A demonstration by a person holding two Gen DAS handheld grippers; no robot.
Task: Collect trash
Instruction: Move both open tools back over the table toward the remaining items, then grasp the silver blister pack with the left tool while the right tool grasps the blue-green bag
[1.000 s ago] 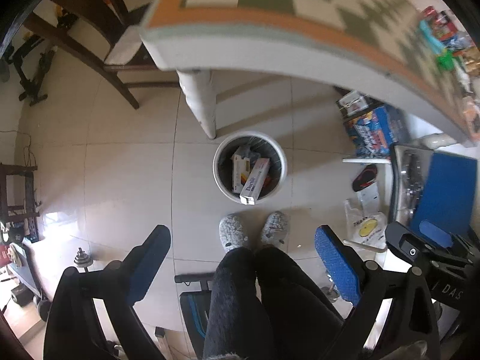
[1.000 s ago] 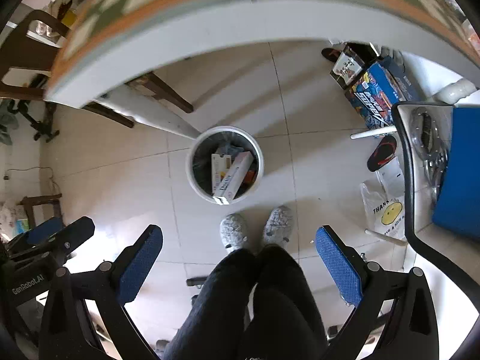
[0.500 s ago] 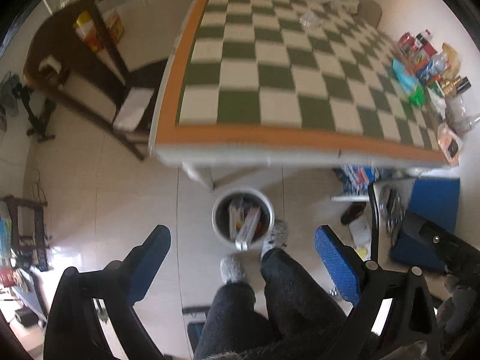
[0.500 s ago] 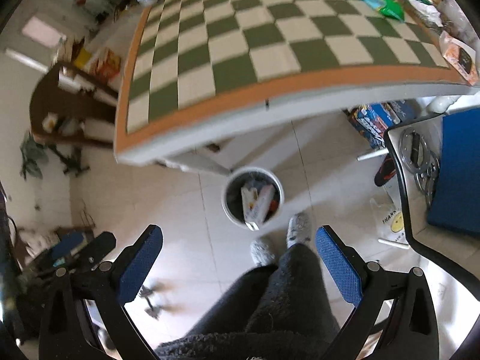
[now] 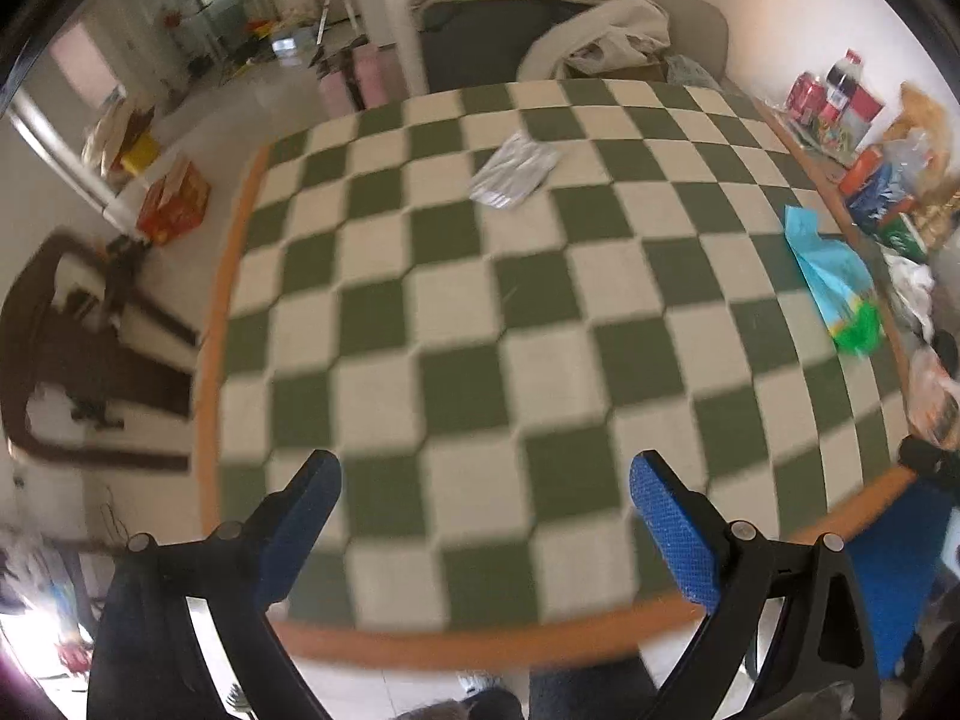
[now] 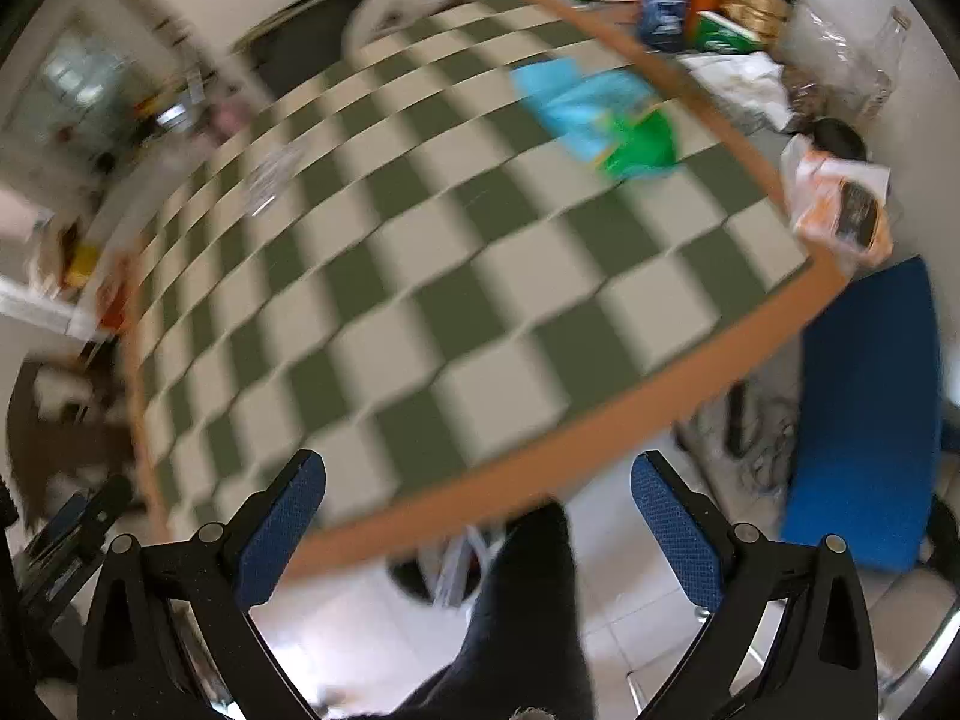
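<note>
A silver foil wrapper (image 5: 515, 171) lies on the far part of the green-and-white checkered table (image 5: 456, 360). A blue and green packet (image 5: 840, 285) rests near the table's right edge, also blurred in the right wrist view as the same packet (image 6: 606, 114). The foil wrapper (image 6: 270, 177) shows faintly at the left there. My left gripper (image 5: 485, 531) hovers open above the table's near edge, nothing between its blue pads. My right gripper (image 6: 477, 531) is open too, over the near right corner of the table (image 6: 420, 276).
Snack packs, bottles and boxes (image 5: 870, 156) crowd the table's right side, with an orange packet (image 6: 840, 210) at the corner. A dark wooden chair (image 5: 72, 360) stands left of the table. A blue panel (image 6: 864, 414) sits to the right. The person's dark-trousered legs (image 6: 528, 618) are below.
Both grippers have swung up from the floor and the white bin to face the tabletop. The bin has left both views. Both stay open and empty.
</note>
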